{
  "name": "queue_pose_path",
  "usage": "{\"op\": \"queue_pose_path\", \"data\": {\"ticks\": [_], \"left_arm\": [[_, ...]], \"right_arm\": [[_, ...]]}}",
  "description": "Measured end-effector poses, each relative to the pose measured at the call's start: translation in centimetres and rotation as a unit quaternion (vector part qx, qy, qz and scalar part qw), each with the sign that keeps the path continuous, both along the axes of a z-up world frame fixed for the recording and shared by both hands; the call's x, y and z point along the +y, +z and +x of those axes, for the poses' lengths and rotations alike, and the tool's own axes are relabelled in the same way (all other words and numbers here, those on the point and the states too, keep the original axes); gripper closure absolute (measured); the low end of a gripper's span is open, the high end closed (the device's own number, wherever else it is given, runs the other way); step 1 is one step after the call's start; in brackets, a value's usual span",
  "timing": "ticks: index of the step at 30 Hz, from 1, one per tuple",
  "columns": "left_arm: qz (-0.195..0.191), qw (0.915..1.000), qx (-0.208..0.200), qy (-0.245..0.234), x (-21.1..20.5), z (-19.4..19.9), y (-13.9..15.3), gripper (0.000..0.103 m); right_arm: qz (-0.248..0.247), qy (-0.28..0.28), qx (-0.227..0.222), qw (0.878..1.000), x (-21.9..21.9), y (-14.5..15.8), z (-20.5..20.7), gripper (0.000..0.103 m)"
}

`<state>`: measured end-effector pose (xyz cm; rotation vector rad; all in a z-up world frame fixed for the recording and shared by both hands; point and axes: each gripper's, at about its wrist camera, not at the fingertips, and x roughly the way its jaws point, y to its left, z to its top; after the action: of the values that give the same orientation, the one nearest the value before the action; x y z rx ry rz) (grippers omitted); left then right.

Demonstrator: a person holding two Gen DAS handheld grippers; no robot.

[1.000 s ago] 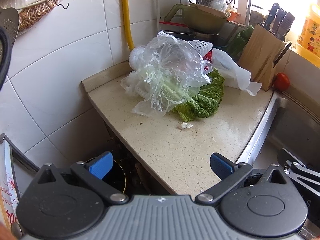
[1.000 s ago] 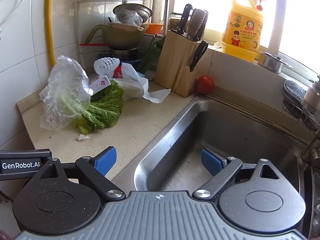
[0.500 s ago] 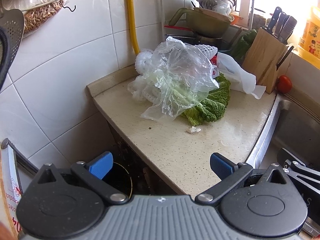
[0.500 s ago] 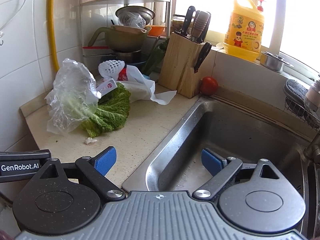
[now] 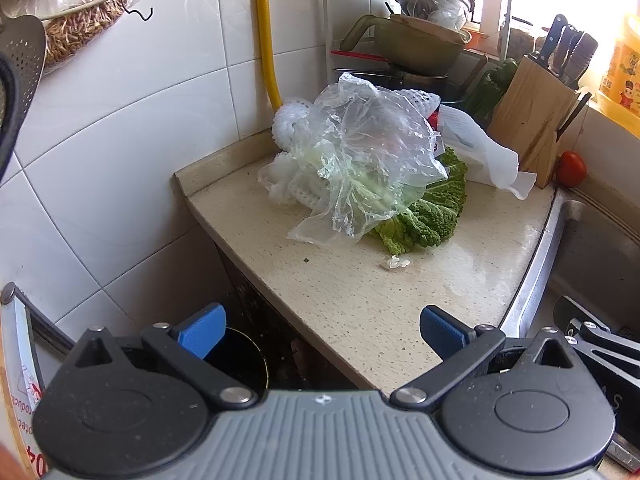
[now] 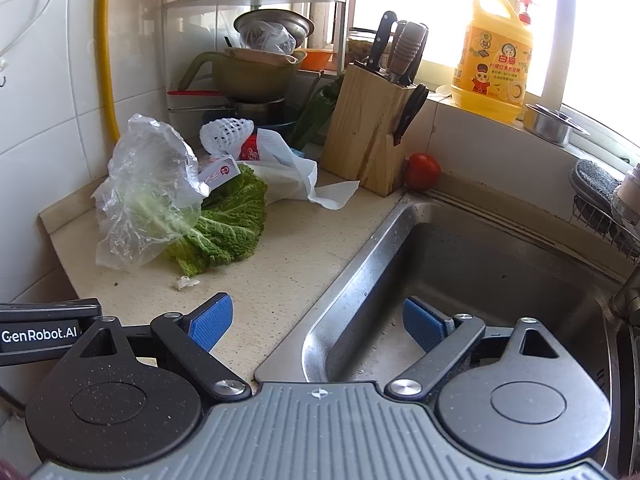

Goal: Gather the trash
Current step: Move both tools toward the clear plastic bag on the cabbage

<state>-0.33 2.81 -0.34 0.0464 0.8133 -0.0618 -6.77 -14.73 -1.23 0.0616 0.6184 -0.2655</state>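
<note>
White wall tiles back a speckled counter that ends at a steel sink. Over the last second both cameras have pulled back, so the pile looks smaller and farther off; nothing on the counter has shifted, and collection seems not yet begun.

Far left, below the counter edge, a dark round opening, possibly a bin, sits under the left gripper, its fingers spread and empty. Next comes the trash: a crumpled clear plastic bag draped over a cabbage leaf, with a small white scrap just in front and a white bag behind. Rightward stand a knife block and a tomato. The right gripper straddles the sink rim, fingers released, holding nothing.
</note>
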Motion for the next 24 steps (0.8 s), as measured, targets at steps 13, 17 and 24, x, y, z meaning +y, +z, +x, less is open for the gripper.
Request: {"op": "queue_pose_path", "data": {"ticks": [13, 17, 24], "left_arm": [[0.013, 0.9997, 0.012, 0.019, -0.2, 2.1, -1.1, 0.003], [0.023, 0.9992, 0.009, 0.031, -0.9, 3.6, -0.8, 0.003], [0.020, 0.9983, 0.014, 0.054, -2.8, 6.7, -1.2, 0.003]], "right_arm": [[0.008, 0.010, 0.015, 1.000, 0.2, -1.3, 2.4, 0.008], [0.015, 0.024, 0.016, 0.999, -0.4, -1.3, 4.4, 0.008], [0.012, 0.045, 0.019, 0.999, -2.3, -1.3, 8.1, 0.008]]}}
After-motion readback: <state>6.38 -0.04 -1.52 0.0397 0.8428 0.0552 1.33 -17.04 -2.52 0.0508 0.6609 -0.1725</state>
